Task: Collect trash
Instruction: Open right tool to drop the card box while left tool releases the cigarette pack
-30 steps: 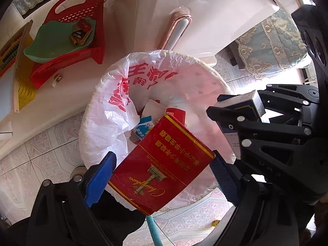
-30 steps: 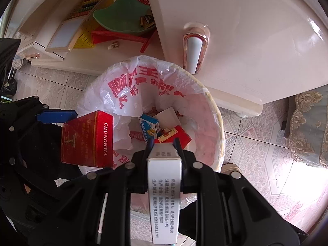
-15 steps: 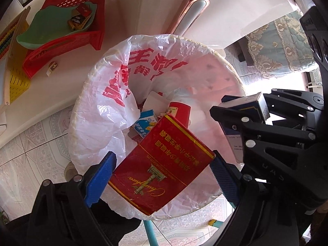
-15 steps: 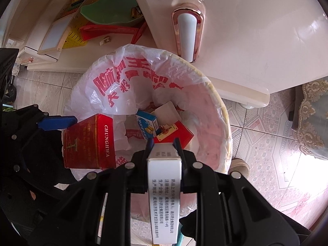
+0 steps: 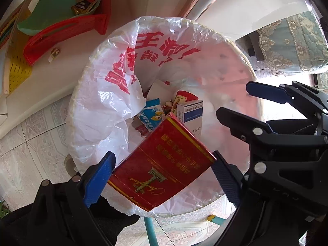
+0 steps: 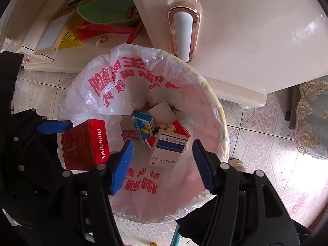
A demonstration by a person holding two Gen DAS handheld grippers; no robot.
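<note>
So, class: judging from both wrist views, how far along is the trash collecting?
Done: the white-and-blue carton lies in the bag-lined round bin among other small boxes; the right gripper above it is empty, jaws opening. In hand: the left gripper holds the red Chunghwa carton over the bin, jaws opening. Left: dropping that carton.

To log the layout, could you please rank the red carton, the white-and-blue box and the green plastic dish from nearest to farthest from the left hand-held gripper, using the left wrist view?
1. Red carton: between the left hand-held gripper fingers, whose jaws are opening.
2. White-and-blue box: beyond, inside the lined bin.
3. Green plastic dish: farthest, upper left in the red basket.
</note>
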